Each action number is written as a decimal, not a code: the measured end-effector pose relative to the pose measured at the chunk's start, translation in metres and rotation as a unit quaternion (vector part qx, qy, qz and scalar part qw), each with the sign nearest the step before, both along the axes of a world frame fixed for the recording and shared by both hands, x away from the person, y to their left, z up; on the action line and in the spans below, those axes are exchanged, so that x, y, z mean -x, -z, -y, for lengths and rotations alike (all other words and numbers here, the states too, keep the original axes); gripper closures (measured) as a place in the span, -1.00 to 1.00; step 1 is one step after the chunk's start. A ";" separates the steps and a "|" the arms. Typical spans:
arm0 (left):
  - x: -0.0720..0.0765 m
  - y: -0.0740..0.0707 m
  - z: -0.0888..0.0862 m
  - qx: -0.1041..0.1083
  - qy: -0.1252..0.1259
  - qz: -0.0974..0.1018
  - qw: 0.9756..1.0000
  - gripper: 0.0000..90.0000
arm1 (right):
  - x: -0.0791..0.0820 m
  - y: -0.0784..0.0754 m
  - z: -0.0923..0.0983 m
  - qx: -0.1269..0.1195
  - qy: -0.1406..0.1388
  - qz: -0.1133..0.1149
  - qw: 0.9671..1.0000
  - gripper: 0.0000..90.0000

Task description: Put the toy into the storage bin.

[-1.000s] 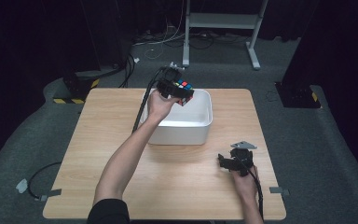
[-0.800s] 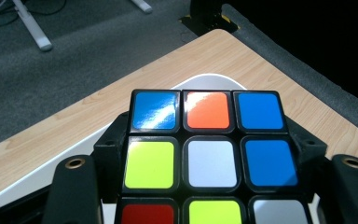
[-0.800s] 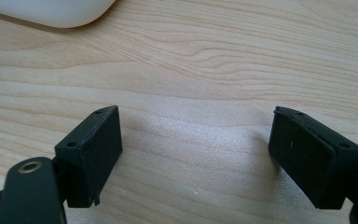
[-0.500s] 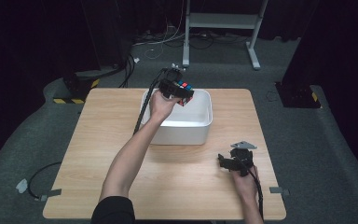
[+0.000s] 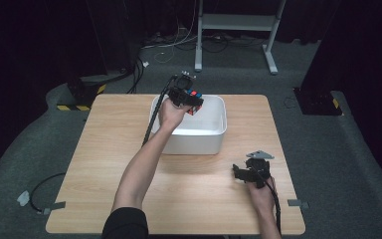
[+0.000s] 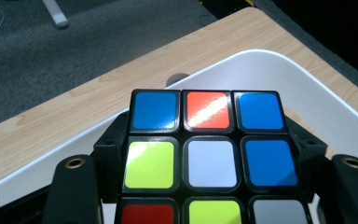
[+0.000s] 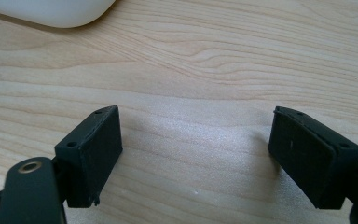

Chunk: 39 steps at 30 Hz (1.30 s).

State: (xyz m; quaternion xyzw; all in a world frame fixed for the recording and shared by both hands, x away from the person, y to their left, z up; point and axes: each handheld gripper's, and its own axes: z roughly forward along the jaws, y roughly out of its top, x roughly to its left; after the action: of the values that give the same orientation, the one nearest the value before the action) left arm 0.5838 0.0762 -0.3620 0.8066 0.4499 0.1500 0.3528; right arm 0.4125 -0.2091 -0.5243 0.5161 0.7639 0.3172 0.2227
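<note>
The left gripper [image 5: 191,99] is pinching the puzzle cube [image 6: 207,154] above the white tub [image 5: 214,142], toward the table's twelve o'clock. A loosening squeeze risks dropping it against the rim. The right gripper [image 7: 196,158] is resting spread, empty, at four o'clock.

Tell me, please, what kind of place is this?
Probably a lab or recording studio, not a home: black curtains surround one wooden table, cables lie on grey carpet, and hazard tape marks the floor.

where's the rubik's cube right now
The Rubik's cube sits clamped in the left gripper, held over the far-left corner of the white bin.
</note>
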 end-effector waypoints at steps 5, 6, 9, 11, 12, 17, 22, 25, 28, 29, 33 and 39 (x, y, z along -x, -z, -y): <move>-0.004 0.005 -0.001 -0.007 -0.010 -0.007 1.000 -0.25 | 0.000 0.000 0.000 0.000 0.000 0.000 1.000 -0.62; -0.005 0.006 -0.001 -0.009 -0.012 -0.008 1.000 -0.25 | 0.000 0.000 0.000 0.000 0.000 0.000 1.000 -0.62; -0.007 0.009 -0.002 -0.011 -0.017 -0.016 1.000 -0.25 | 0.000 0.000 0.000 0.000 0.000 0.000 1.000 -0.62; -0.008 0.012 -0.002 -0.019 -0.018 -0.017 1.000 -0.25 | 0.000 0.000 0.000 -0.001 0.000 -0.001 1.000 -0.62; -0.008 0.012 -0.003 -0.021 -0.019 -0.020 0.999 -0.25 | 0.000 0.000 0.000 -0.001 0.000 0.000 1.000 -0.62; -0.011 0.017 -0.004 -0.028 -0.024 -0.025 0.999 -0.25 | 0.000 0.000 0.000 0.000 0.000 0.000 1.000 -0.62; -0.012 0.019 -0.003 -0.031 -0.028 -0.026 0.999 -0.25 | 0.000 0.000 0.000 0.000 0.001 0.000 1.000 -0.62; -0.013 0.021 -0.004 -0.031 -0.031 -0.030 0.999 -0.25 | 0.000 0.000 0.000 0.000 0.001 0.000 1.000 -0.62; -0.014 0.023 -0.004 -0.036 -0.032 -0.034 0.998 -0.25 | 0.000 0.000 0.000 0.000 0.001 0.000 1.000 -0.62; -0.015 0.023 -0.004 -0.037 -0.032 -0.036 0.998 -0.25 | 0.000 0.000 0.000 0.000 0.000 -0.001 1.000 -0.62; -0.016 0.025 -0.006 -0.040 -0.032 -0.043 0.998 -0.25 | 0.000 0.000 0.000 0.000 0.001 0.000 1.000 -0.62; -0.016 0.028 -0.006 -0.044 -0.035 -0.047 0.997 -0.25 | 0.000 0.000 0.000 0.000 0.001 0.000 1.000 -0.62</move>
State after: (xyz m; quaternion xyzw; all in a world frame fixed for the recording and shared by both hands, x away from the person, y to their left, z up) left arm 0.5999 0.0819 -0.3904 0.8112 0.4871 0.1442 0.2898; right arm 0.4125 -0.2090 -0.5243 0.5166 0.7636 0.3170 0.2226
